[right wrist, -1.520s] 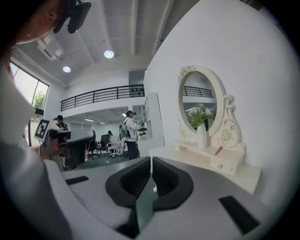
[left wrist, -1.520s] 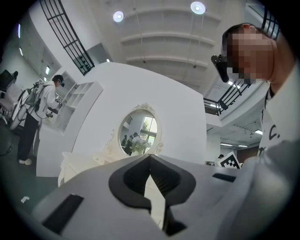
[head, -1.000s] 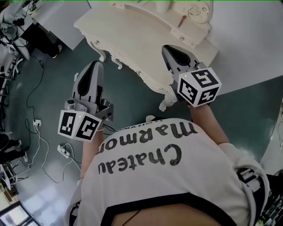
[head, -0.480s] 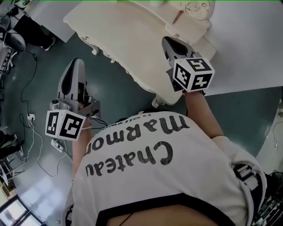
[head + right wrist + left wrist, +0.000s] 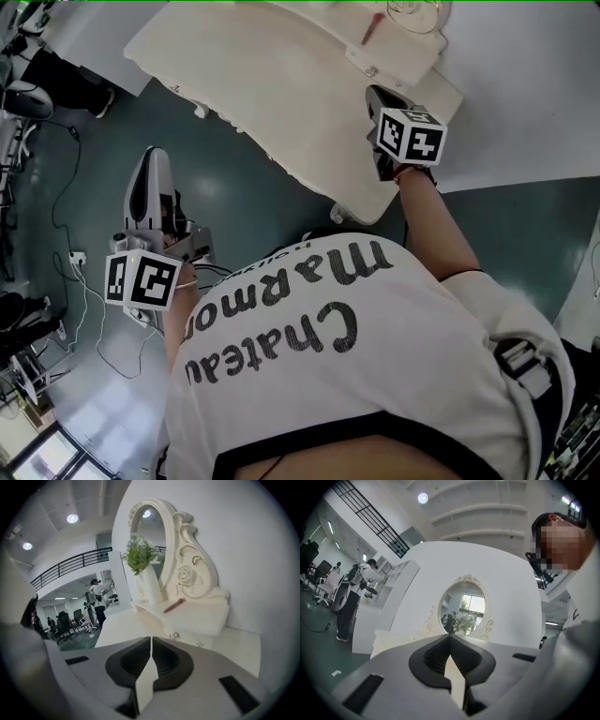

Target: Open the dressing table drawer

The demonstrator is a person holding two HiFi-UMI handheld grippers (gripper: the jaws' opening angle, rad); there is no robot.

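The cream dressing table [image 5: 262, 84] stands ahead of me, and its oval mirror [image 5: 464, 607] shows in the left gripper view. A raised drawer unit [image 5: 199, 618] with small knobs [image 5: 174, 635] sits at the back of the top, under the mirror frame. My right gripper [image 5: 378, 96] hangs over the right end of the top, shut and empty, pointing at that unit [image 5: 398, 58]. The left gripper [image 5: 150, 161] is over the floor, left of the table's front, shut with nothing in it. In both gripper views the jaws meet in a thin line.
A red stick-like thing [image 5: 174, 605] lies on the drawer unit. Beside it stands a white vase of green plants [image 5: 143, 569]. A white wall panel [image 5: 534, 84] runs behind the table. Cables and a power strip [image 5: 75, 258] lie on the dark floor at the left.
The right gripper has moved forward and down over the table's right end, toward the drawer unit. The left gripper has drifted left and lower, away from the table's front.
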